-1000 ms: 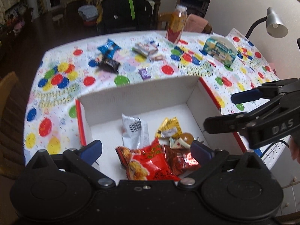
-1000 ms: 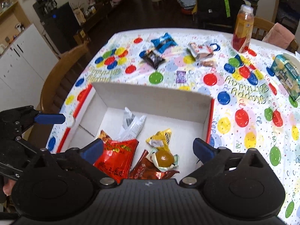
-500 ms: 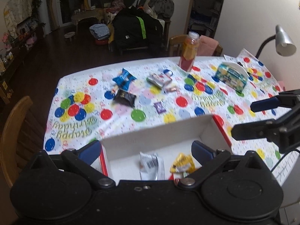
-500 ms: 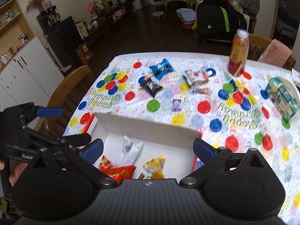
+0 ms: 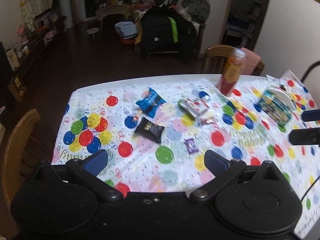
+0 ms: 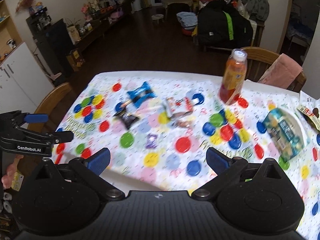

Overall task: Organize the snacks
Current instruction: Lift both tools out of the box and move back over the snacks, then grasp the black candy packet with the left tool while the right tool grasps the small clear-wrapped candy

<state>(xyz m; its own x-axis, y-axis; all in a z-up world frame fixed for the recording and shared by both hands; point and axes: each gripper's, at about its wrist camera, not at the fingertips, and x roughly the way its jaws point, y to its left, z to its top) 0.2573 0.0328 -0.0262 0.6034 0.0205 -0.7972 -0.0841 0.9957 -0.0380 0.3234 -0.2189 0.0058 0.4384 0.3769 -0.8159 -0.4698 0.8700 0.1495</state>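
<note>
Loose snacks lie on the balloon-print tablecloth [image 5: 140,170]: a blue packet [image 5: 151,102] [image 6: 141,94], a black packet [image 5: 150,130] [image 6: 126,118], a small purple wrapper [image 5: 191,145] [image 6: 151,141], and a silver-red packet [image 5: 193,106] [image 6: 176,107]. My left gripper [image 5: 156,161] is open and empty, above the table short of the snacks. My right gripper [image 6: 158,160] is likewise open and empty. Each gripper shows at the edge of the other's view. Only a white corner of the box [image 6: 108,175] peeks out below the right gripper.
An orange juice bottle [image 5: 232,72] [image 6: 234,79] stands at the table's far side. A teal box on a white plate [image 5: 277,106] [image 6: 285,132] lies at right. Wooden chairs [image 5: 16,150] [image 6: 258,64] flank the table. A hand [image 6: 10,175] holds the left gripper.
Both cameras have tilted up and moved forward. The white box with its snacks has slipped out of view below; the loose packets on the cloth now sit nearer.
</note>
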